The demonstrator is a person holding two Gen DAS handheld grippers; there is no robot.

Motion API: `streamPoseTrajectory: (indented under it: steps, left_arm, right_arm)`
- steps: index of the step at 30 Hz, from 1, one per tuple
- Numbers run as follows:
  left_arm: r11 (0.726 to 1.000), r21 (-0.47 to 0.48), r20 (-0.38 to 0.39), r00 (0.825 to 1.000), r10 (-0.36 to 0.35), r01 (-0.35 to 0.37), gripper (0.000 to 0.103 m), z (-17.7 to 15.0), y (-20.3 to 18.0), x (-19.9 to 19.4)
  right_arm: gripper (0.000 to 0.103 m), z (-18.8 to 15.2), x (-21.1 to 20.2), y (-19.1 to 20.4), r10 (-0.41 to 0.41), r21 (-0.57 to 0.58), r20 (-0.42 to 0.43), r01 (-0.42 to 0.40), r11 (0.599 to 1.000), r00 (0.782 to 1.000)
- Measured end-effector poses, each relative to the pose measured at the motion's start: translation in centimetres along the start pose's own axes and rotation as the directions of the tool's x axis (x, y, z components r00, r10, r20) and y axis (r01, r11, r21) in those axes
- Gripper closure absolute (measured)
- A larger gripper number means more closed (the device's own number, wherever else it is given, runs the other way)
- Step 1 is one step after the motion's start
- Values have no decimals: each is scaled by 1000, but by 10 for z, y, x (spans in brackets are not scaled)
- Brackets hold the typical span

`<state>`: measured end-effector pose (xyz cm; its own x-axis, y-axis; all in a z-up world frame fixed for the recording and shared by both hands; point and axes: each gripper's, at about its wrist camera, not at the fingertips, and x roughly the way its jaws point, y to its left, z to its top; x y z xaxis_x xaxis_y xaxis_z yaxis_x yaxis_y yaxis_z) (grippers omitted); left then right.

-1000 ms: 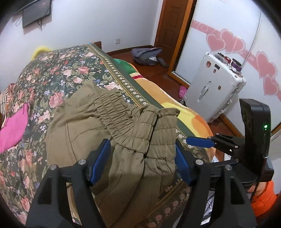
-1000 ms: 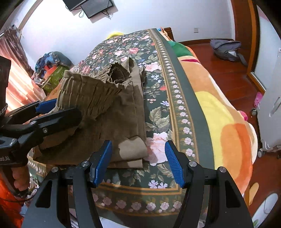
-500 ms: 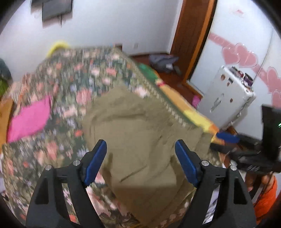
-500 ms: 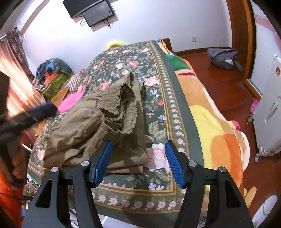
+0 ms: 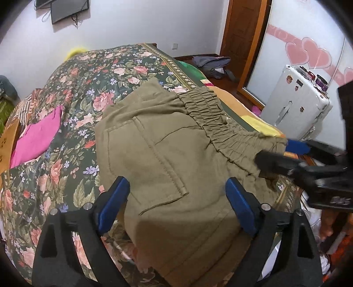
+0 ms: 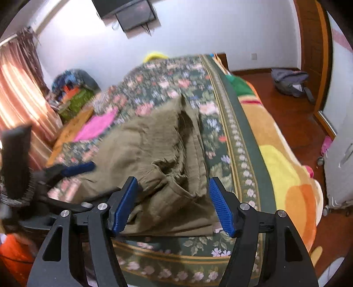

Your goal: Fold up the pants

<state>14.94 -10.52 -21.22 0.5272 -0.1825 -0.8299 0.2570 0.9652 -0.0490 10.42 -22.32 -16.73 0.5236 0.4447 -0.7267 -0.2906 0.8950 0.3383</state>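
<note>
**A:** So where are the pants [image 5: 167, 159] at right now?

**B:** Olive-green pair, bunched into a folded heap on the floral bedspread [image 5: 72, 92], near the foot corner of the bed. From the left wrist view you get a flat panel on top with a stitched pocket, and the elastic waistband [image 5: 211, 114] runs along the edge toward the bed's side. In the right wrist view the same heap looks more rumpled, with layers stacked at the near corner.

**A:** And the grippers?

**B:** Left gripper [image 5: 176, 205] has its blue pads spread wide, hovering over the pocket panel, nothing pinched between them. Right gripper [image 6: 173, 205] is also spread, one blue pad on each side of the near corner of the pants, fabric sitting between them but not squeezed. You can spot the right gripper in the left wrist view too, at the waistband end, though it's blurry there so I can't tell if it's touching the cloth.

**A:** Anything else around?

**B:** A pink cloth [image 5: 37, 136] lies on the bedspread well apart from the pants. White suitcase [image 5: 295, 110] stands on the floor beside the bed, and a grey backpack [image 6: 291, 84] is on the wood floor by the door. Dark screen [image 6: 134, 13] mounted on the wall.
</note>
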Motion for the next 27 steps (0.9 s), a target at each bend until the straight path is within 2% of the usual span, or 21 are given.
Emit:
streamPoseTrajectory:
  steps: [2,7,9,12,16,19,23,25,27]
  left_arm:
    - [1000,-9,-5,1000,-9,9,12,1,6,-4]
    - [997,-66,17,999,-43,44,11,15,38,-14]
    - [995,-96,26,1000,-3,5,11,26,54,-13]
    - [994,-107,35,999,7,-3,11,45,75,-5]
    - [994,-109,-5,1000,26,-26,11,70,97,26]
    - [995,-64,-45,997,71,-73,11,83,103,59]
    - [994,25,-99,990,105,-103,10,86,104,98]
    - [997,15,-106,991,78,-77,10,80,115,106]
    - [996,1,-104,991,87,-87,10,76,124,106]
  right_arm:
    - [39,-5,5,-8,15,16,-12,-15,1000,1000]
    - [37,-11,6,-24,-27,40,-38,29,999,999]
    - [37,-10,1,-28,-25,57,-37,27,998,999]
    - [35,-10,-8,-30,-43,86,-36,46,995,998]
    - [35,-15,-15,-30,-43,115,-39,47,992,998]
    - [35,-19,-10,-29,-17,145,-60,25,989,998]
    - [35,-22,10,-25,-22,129,-113,36,991,993]
    - [35,-19,18,-23,-29,108,-125,43,993,992]
    - [35,-13,24,-21,-48,67,-127,57,996,991]
